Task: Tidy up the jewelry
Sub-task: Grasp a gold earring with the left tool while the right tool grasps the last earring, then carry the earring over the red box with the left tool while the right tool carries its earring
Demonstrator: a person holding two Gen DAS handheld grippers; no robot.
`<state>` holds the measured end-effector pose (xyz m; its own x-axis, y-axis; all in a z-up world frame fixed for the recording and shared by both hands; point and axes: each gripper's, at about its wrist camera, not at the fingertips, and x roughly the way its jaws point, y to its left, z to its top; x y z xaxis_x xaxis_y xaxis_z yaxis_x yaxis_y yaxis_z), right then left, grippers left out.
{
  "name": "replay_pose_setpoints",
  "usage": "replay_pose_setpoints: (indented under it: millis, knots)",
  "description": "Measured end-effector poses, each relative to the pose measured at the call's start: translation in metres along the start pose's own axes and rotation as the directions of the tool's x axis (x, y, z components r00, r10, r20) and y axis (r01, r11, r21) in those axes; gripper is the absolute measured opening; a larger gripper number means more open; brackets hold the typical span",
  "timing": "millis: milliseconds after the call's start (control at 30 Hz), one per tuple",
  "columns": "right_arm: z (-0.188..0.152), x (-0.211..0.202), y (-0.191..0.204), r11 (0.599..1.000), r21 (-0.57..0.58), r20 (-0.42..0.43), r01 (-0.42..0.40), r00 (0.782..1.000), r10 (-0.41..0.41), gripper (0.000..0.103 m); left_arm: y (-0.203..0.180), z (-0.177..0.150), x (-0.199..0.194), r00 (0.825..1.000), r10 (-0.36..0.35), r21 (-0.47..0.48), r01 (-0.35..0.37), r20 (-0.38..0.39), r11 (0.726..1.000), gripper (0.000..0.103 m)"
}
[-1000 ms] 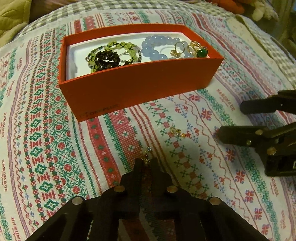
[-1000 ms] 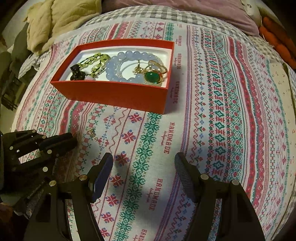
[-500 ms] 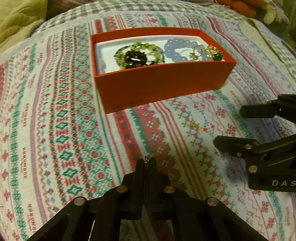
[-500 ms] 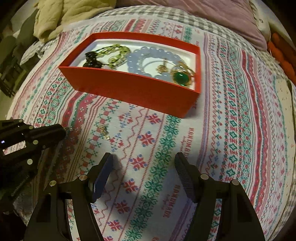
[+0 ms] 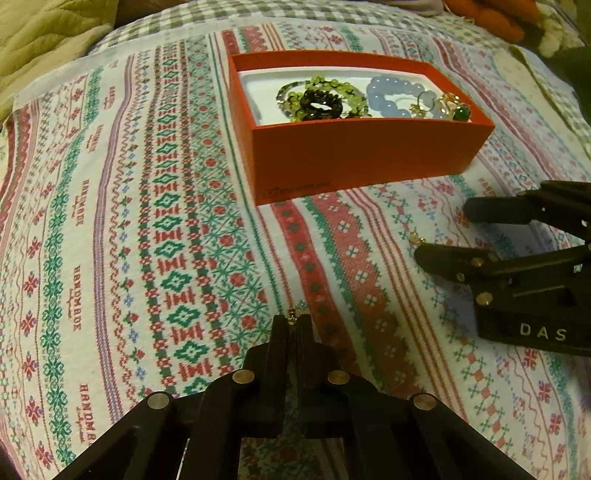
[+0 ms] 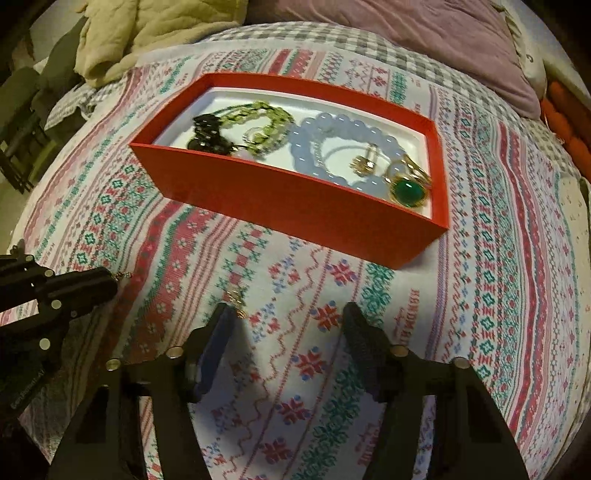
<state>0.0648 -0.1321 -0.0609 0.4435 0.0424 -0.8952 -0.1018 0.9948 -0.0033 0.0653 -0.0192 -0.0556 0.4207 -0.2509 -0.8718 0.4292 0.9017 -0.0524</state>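
Note:
A red box (image 5: 369, 162) (image 6: 280, 199) stands on the patterned cloth. It holds a green bead bracelet (image 6: 266, 118), a blue bead bracelet (image 6: 343, 129), a dark bracelet (image 5: 319, 105) and a green-stone ring (image 6: 406, 192). My left gripper (image 5: 293, 321) (image 6: 107, 284) is shut on a small gold earring (image 5: 297, 310), which pokes out at its tips above the cloth. My right gripper (image 6: 288, 317) (image 5: 448, 232) hovers low over the cloth, jaws closing, pads touching nothing. A second gold earring (image 6: 236, 299) (image 5: 417, 238) lies just off the tip of its left finger (image 6: 218, 332).
A beige quilt (image 6: 147, 33) is bunched at the far left. A purple pillow (image 6: 424, 44) lies behind the box, with something orange (image 6: 565, 129) at the far right. Checked fabric (image 5: 258, 14) borders the cloth at the back.
Both grippers have shifted across the cloth. The right one has come up to the loose earring and its jaws have narrowed. The left one stays shut on its earring.

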Motion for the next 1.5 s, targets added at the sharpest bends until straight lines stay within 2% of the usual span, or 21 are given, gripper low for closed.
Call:
replay_pose_setpoints:
  millis: [133, 300, 400, 667, 900, 1233, 1500]
  knots:
    - [0.003, 0.002, 0.007, 1.000, -0.019, 0.008, -0.005, 1.000, 0.005, 0.049, 0.002, -0.002, -0.003, 1.000, 0.004, -0.001, -0.004, 0.000, 1.000, 0.000]
    - [0.006, 0.003, 0.012, 0.999, -0.031, 0.020, -0.017, 1.000, 0.018, 0.031, 0.001, -0.002, -0.002, 1.000, 0.006, -0.001, -0.006, -0.001, 1.000, 0.000]
    - [0.007, 0.004, 0.014, 0.999, -0.030, 0.024, -0.026, 0.999, 0.027, 0.023, 0.000, -0.001, -0.003, 1.000, 0.009, -0.001, -0.009, -0.002, 1.000, 0.000]
    - [0.006, 0.003, 0.014, 0.999, -0.037, 0.026, -0.029, 0.999, 0.030, 0.008, 0.000, -0.002, -0.004, 1.000, 0.010, -0.006, -0.010, -0.003, 1.000, 0.000]
    - [0.007, 0.002, 0.012, 0.999, -0.036, 0.025, -0.041, 0.999, 0.042, 0.005, -0.003, 0.003, -0.001, 1.000, 0.007, -0.015, -0.007, -0.006, 1.000, 0.000]
    - [0.010, -0.016, -0.012, 0.990, 0.062, 0.027, -0.125, 0.992, 0.123, 0.005, 0.005, 0.013, -0.009, 0.998, -0.068, -0.079, 0.067, -0.007, 0.995, 0.000]
    - [0.010, -0.038, -0.024, 0.979, 0.108, 0.057, -0.170, 0.985, 0.165, 0.005, 0.006, 0.024, -0.023, 0.996, -0.083, -0.090, 0.086, 0.037, 0.992, 0.000]
